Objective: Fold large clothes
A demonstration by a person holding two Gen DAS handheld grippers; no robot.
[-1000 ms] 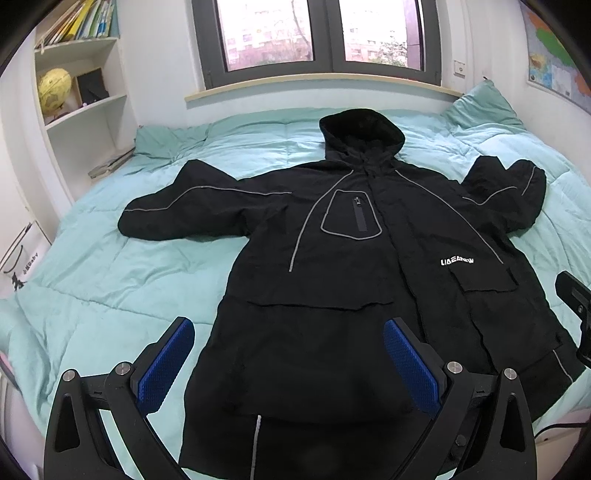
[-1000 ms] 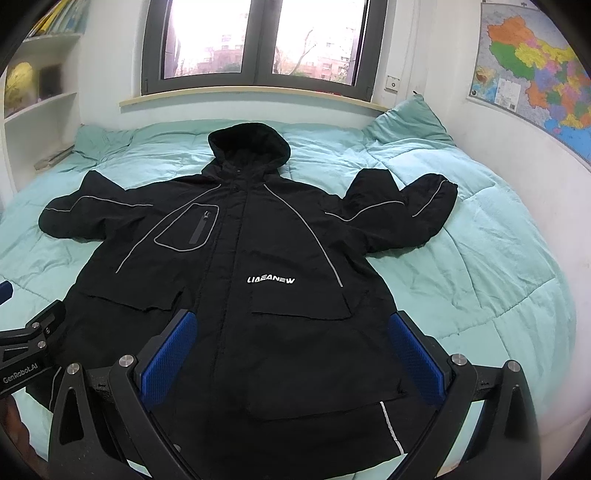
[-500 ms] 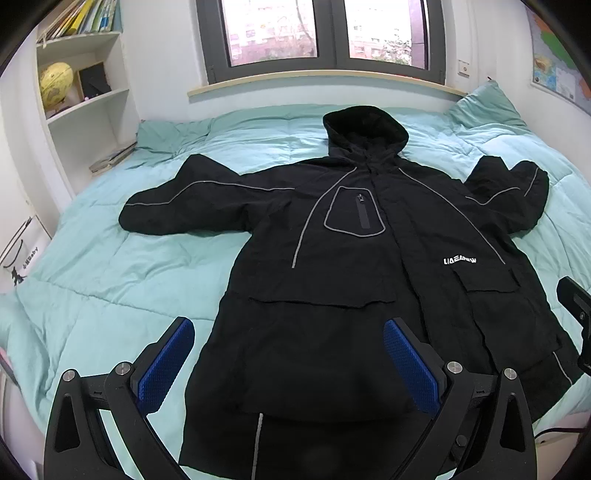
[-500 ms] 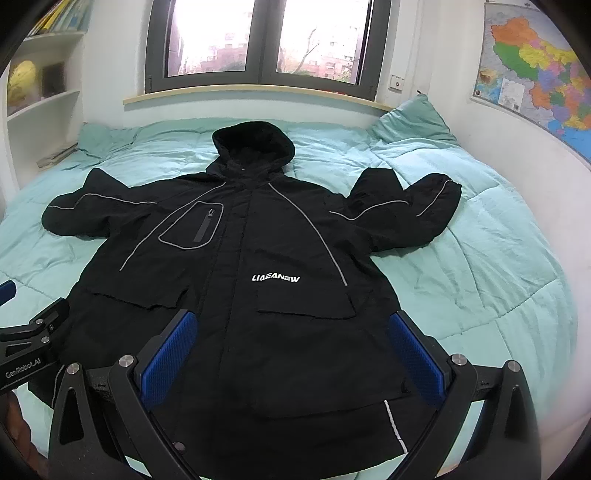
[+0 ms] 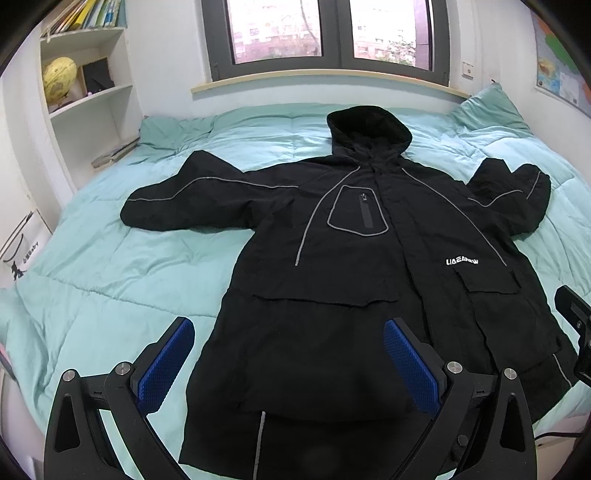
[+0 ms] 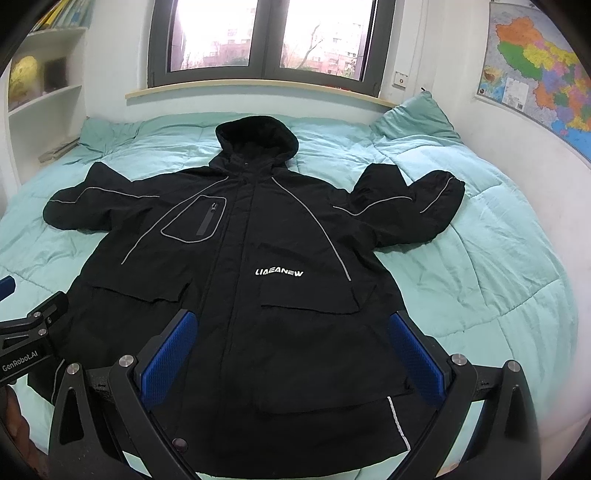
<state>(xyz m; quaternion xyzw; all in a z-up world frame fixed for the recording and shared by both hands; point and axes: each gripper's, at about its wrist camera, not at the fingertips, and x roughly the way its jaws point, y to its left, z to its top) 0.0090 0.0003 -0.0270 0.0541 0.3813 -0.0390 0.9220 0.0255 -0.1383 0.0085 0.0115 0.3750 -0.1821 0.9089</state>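
Jacket: I see the black hooded jacket [image 5: 351,266] lying flat, front up, on the teal quilt [image 5: 122,273], hood toward the far window [image 6: 266,37], both sleeves spread out.
Left gripper: my left gripper [image 5: 291,363] hangs over the near hem, jaws wide apart, holding nothing.
Right gripper: my right gripper [image 6: 293,356] hangs over the hem's right part, jaws wide apart, empty.
Sides: shelves [image 5: 88,92] far left, map [image 6: 535,62] on the right wall.

Black hooded jacket [image 5: 351,266] lies spread front-up on teal quilted bed [image 5: 110,266], centre frame, hood toward grey-framed window [image 5: 332,33] at top. White bookshelf [image 5: 92,92] upper left, colourful wall map [image 6: 535,62] upper right.
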